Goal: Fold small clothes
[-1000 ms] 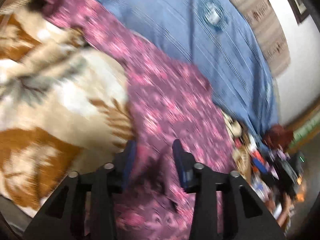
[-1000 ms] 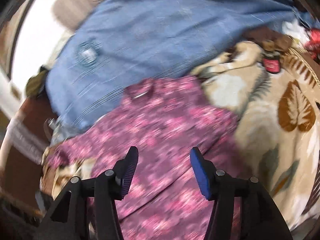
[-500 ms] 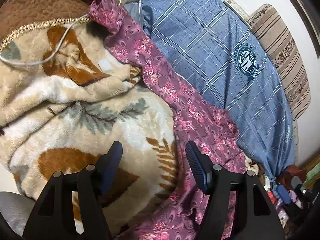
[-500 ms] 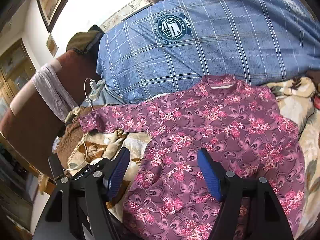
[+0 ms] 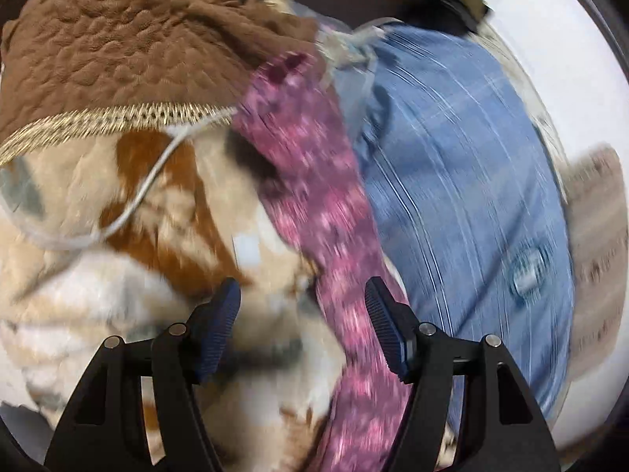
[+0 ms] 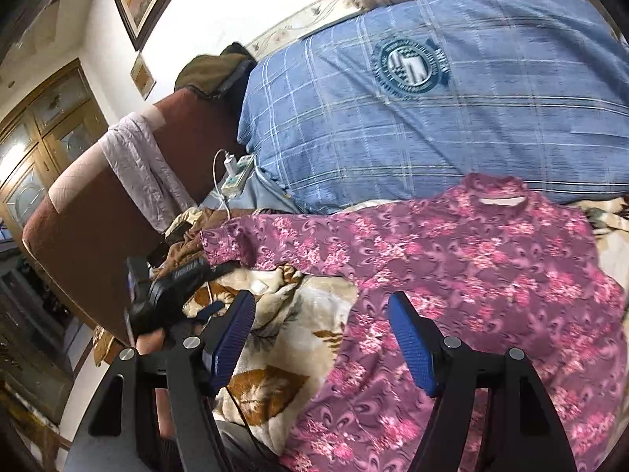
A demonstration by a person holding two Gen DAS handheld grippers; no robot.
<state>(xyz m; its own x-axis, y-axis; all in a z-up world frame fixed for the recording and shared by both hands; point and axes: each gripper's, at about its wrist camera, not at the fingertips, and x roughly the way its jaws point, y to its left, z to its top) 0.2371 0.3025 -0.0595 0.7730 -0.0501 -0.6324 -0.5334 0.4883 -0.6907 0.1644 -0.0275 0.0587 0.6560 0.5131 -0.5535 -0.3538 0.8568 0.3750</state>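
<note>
A purple floral long-sleeved top (image 6: 464, 275) lies spread flat on a cream leaf-print blanket (image 6: 298, 326), collar toward the blue pillow. Its left sleeve (image 6: 251, 236) stretches out to the left. My right gripper (image 6: 320, 338) is open and empty, hovering over the top's left side. In the left wrist view the sleeve (image 5: 314, 196) runs up the middle, blurred. My left gripper (image 5: 300, 314) is open and empty above the blanket (image 5: 118, 275), its right finger over the sleeve. The left gripper's body (image 6: 173, 291) also shows in the right wrist view near the sleeve end.
A big blue plaid pillow (image 6: 452, 110) lies behind the top. A brown quilted blanket (image 5: 129, 51) and a white cable (image 5: 145, 188) lie beyond the sleeve end. A power strip with a charger (image 6: 236, 173) sits by the brown headboard (image 6: 98, 204).
Both grippers opened wider and pulled back from the top. The left gripper then moved along the sleeve toward its cuff; the right view swung left.
</note>
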